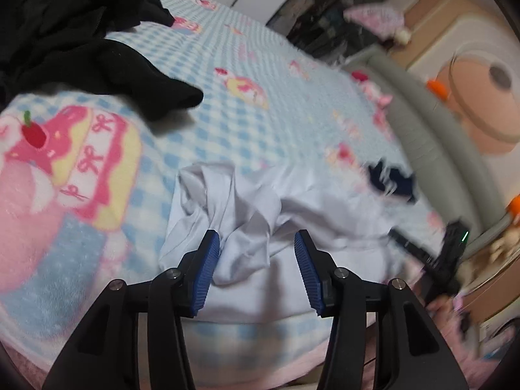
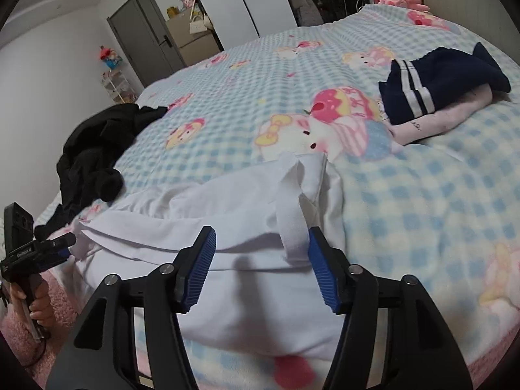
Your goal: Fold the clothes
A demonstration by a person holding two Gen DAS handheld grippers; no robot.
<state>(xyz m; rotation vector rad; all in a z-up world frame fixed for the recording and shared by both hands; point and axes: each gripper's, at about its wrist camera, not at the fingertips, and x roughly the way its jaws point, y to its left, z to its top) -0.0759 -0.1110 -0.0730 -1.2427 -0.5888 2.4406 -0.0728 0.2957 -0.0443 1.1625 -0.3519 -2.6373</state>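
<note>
A white garment [image 1: 247,227] [image 2: 227,227] lies rumpled on the blue checked blanket [image 1: 227,123] [image 2: 422,195] near the bed's front edge. My left gripper [image 1: 256,243] hovers open just above its crumpled sleeve part, nothing between the blue pads. My right gripper [image 2: 260,240] is open over the garment's other side, its right pad [image 2: 321,269] beside a white strap-like fold [image 2: 289,221]. In the right wrist view the left gripper [image 2: 39,250] shows at far left, held by a hand. In the left wrist view the right gripper [image 1: 432,253] is blurred at right.
A black clothing heap [image 1: 81,39] [image 2: 94,152] lies on the bed's left side. A navy striped garment [image 2: 429,81] [image 1: 390,182] rests on a folded pink one [image 2: 448,120] at the right. A grey bed frame [image 1: 432,136], a door [image 2: 143,42] and wardrobes stand beyond.
</note>
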